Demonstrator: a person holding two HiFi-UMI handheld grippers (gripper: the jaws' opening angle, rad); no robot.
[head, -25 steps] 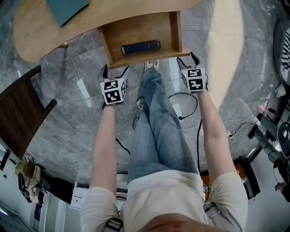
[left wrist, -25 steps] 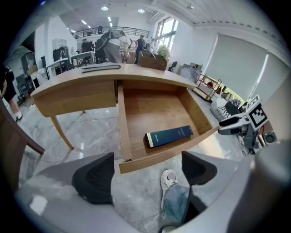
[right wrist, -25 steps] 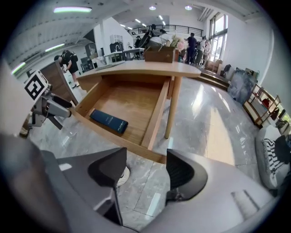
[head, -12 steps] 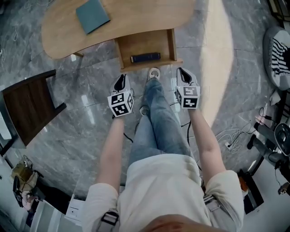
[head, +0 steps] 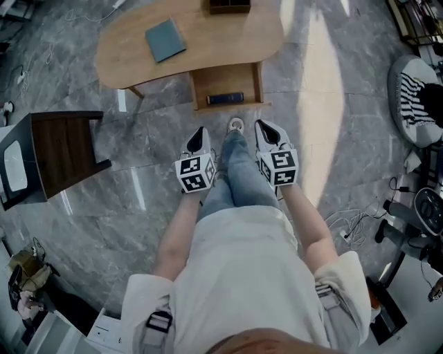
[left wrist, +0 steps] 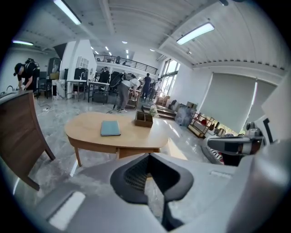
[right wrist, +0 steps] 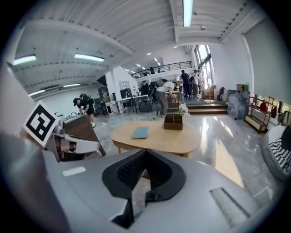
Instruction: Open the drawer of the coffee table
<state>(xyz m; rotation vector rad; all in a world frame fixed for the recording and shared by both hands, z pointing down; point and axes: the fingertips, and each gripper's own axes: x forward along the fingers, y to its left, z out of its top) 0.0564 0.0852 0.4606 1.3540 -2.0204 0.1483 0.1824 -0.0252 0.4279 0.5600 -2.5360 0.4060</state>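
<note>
Drawer [head: 223, 79] is seen pulled out from the tabletop [head: 208, 34], book [head: 225, 99] inside. Left tool [head: 200, 132] and right tool [head: 261, 126] are clenched shut, empty.

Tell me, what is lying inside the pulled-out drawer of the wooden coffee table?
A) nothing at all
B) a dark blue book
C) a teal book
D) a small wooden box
B: the head view shows a dark blue book lying in the open drawer, while the teal book and the wooden box sit on top of the coffee table.
</note>
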